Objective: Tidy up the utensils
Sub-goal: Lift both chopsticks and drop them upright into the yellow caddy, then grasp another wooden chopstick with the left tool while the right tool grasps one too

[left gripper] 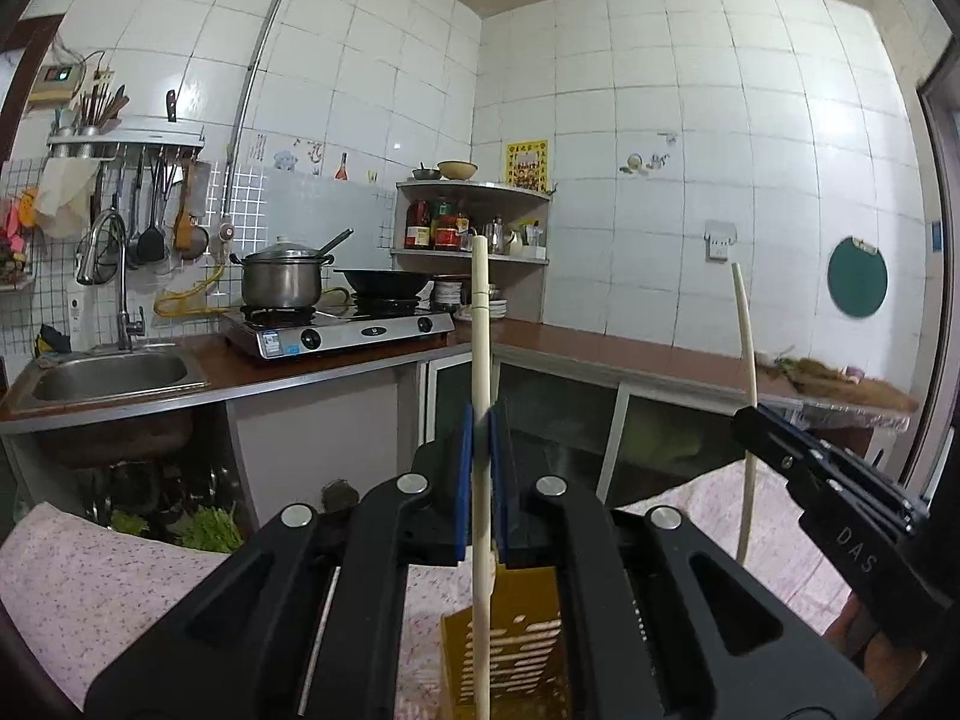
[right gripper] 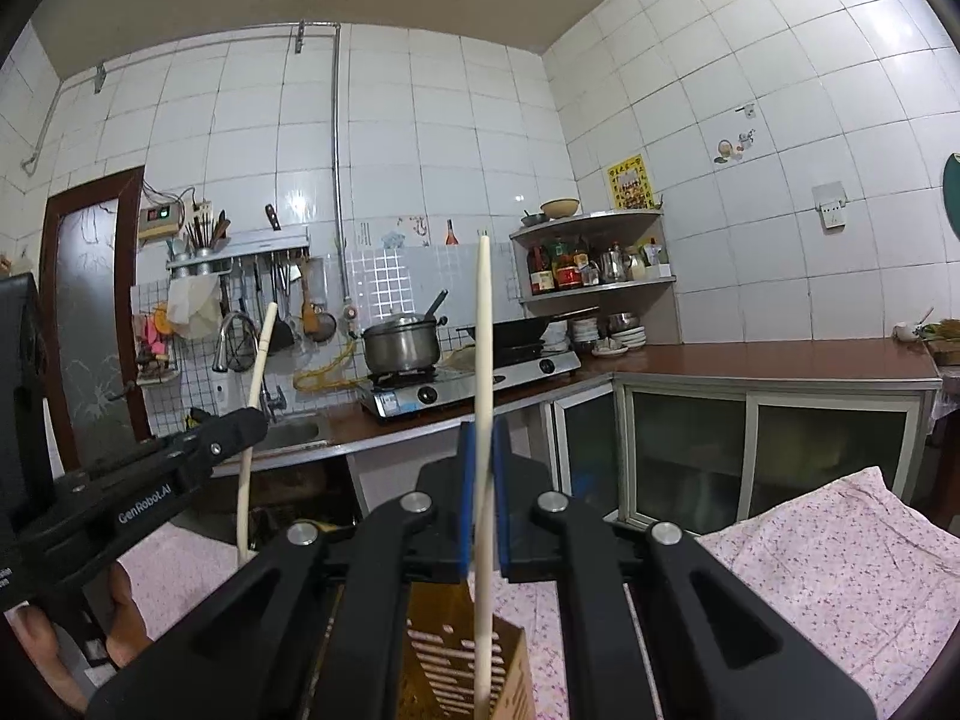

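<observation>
My left gripper is shut on a cream chopstick held upright; its lower end reaches down to a yellow slotted utensil holder below the jaws. My right gripper is shut on a second cream chopstick, also upright, its lower end at the same yellow holder. Each gripper shows in the other's view: the right one with its chopstick at the right, the left one with its chopstick at the left.
A table with a pink floral cloth lies under the holder. Behind is a kitchen counter with a sink, a gas stove bearing a pot and a wok, and a corner shelf with bottles.
</observation>
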`<control>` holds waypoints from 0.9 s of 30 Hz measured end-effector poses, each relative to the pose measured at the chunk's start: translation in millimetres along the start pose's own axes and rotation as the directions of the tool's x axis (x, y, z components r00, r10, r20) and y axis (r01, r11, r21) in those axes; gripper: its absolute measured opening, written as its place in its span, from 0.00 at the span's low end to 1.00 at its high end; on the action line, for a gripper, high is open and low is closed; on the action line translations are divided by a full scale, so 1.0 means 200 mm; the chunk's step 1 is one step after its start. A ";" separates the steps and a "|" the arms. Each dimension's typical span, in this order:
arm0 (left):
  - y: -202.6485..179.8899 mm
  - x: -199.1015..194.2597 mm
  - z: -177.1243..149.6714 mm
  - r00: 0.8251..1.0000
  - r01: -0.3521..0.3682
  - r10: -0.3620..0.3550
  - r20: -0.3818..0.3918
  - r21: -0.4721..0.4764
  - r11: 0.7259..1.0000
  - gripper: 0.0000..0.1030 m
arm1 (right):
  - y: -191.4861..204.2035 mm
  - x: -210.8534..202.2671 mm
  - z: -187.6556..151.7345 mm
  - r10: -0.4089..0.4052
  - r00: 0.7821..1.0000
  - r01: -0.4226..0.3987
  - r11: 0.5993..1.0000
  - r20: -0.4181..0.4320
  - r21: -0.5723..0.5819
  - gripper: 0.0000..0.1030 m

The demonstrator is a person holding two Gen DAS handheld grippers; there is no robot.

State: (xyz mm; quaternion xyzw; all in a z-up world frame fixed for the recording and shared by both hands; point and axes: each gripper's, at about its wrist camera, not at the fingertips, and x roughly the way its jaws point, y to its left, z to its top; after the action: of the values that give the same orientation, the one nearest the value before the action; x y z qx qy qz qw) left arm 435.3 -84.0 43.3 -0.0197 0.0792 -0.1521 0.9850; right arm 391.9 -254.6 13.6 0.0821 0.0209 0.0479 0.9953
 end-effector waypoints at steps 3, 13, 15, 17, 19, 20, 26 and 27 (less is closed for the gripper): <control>0.01 0.00 -0.02 1.000 -0.001 0.001 -0.024 0.000 1.000 0.04 | -0.01 0.00 -0.02 -0.003 1.000 0.003 1.000 -0.016 0.009 0.06; 0.01 -0.06 -0.06 0.998 -0.005 0.006 -0.062 0.019 1.000 0.05 | 0.00 -0.02 -0.08 0.012 0.997 -0.013 1.000 -0.077 -0.002 0.07; 0.02 -0.08 -0.04 0.997 0.008 -0.008 -0.078 0.004 1.000 0.19 | 0.01 -0.03 -0.08 0.020 0.996 -0.021 1.000 -0.084 -0.005 0.07; 0.03 -0.11 -0.03 0.997 -0.006 0.005 -0.076 -0.014 1.000 0.46 | 0.00 -0.05 -0.06 0.024 0.996 -0.024 1.000 -0.088 0.000 0.07; 0.04 -0.16 0.00 0.998 -0.030 0.028 -0.059 -0.031 0.999 0.60 | -0.02 -0.07 -0.03 0.027 0.995 -0.025 1.000 -0.094 0.016 0.08; 0.05 -0.19 0.02 0.998 -0.030 0.028 -0.055 -0.036 0.999 0.61 | -0.03 -0.08 -0.01 0.024 0.995 -0.022 1.000 -0.095 0.020 0.08; 0.12 -0.36 0.15 0.994 -0.070 0.064 -0.092 -0.065 0.995 0.87 | -0.08 -0.22 0.07 -0.005 0.992 0.008 1.000 -0.129 0.024 0.38; 0.13 -0.40 0.16 0.992 -0.080 0.073 -0.101 -0.069 0.994 0.91 | -0.09 -0.27 0.07 -0.018 0.991 0.021 1.000 -0.135 0.019 0.45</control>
State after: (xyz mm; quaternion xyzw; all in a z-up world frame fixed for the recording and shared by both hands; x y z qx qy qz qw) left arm 374.0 -34.3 85.6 -0.0451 0.1337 -0.1120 0.9836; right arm 341.2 -279.9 26.2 0.0888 0.0893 0.0432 0.9911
